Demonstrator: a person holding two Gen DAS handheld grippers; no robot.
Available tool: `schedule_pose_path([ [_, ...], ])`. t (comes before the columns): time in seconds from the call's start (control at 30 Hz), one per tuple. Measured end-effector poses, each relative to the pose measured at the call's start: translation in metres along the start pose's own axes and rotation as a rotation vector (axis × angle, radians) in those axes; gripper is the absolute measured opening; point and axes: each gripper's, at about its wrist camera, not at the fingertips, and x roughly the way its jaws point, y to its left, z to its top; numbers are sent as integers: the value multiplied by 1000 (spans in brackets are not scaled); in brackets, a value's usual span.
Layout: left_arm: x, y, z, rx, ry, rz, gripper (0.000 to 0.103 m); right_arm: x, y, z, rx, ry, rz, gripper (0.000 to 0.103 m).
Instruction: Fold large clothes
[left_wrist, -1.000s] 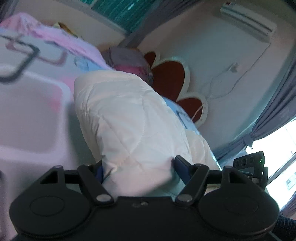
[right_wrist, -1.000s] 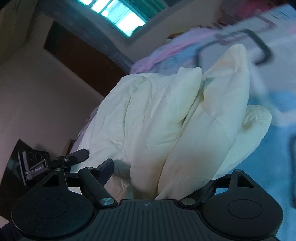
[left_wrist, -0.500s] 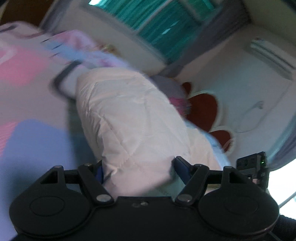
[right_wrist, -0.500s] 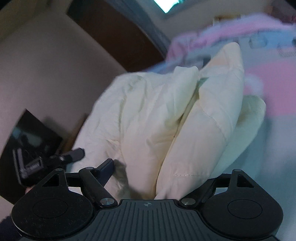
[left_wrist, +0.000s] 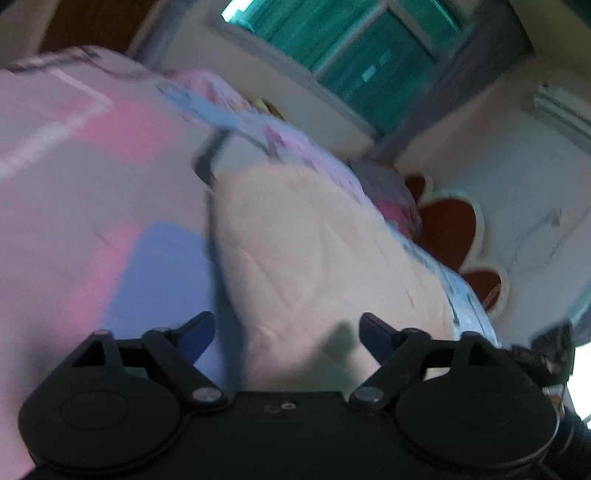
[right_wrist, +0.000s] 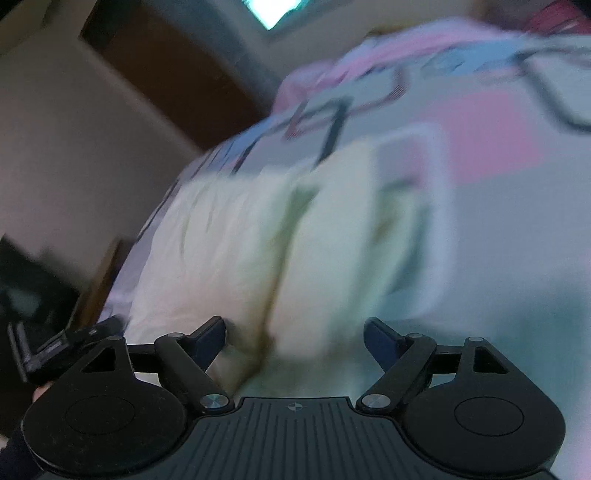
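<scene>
A cream quilted padded garment (left_wrist: 317, 258) lies on the bed, blurred by motion; it also shows in the right wrist view (right_wrist: 258, 251), folded in thick layers. My left gripper (left_wrist: 286, 328) is open, its fingers apart on either side of the garment's near edge, not pinching it. My right gripper (right_wrist: 295, 332) is open too, its jaws spread over the garment's near folds. The garment rests on the bedspread, free of both grippers.
The bed has a pink, blue and white patterned bedspread (left_wrist: 92, 184). A red heart-shaped headboard (left_wrist: 450, 229), a wall air conditioner (left_wrist: 561, 107) and a green-curtained window (left_wrist: 351, 48) stand beyond. A dark wooden door (right_wrist: 177, 81) is at the left.
Both grippers have opened and let go of the garment, which has dropped from hanging in the jaws to lying on the bed. Both cameras have swung downward toward the bedspread.
</scene>
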Motion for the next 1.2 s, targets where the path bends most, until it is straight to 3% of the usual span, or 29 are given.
schedule_pose_path([
  [0.07,-11,2,12,10,-49,2,71,-16,12,11,-37,-87,-41,76],
  [0.1,-11,-3,18,23,-61,1,70,-19,17,22,-73,-103,-56,55],
  [0.13,-7,-12,25,46,-63,-12,65,-12,30,30,-119,-107,-83,45],
  [0.23,15,-52,37,175,-62,-11,62,26,72,41,-215,-109,-88,40],
  [0.37,58,-95,41,321,-37,58,61,75,87,37,-270,-72,-119,39],
  [0.47,92,-99,39,337,33,72,61,106,72,36,-278,7,-223,35],
  [0.57,109,-92,28,336,65,64,61,118,49,29,-236,22,-253,34],
  [0.73,119,-81,25,312,87,45,61,110,12,25,-130,27,-237,34],
  [0.97,122,-85,24,342,92,58,61,79,21,27,-142,8,-238,35],
  [1.2,54,-100,7,354,15,-2,61,12,65,10,-243,-85,-133,35],
])
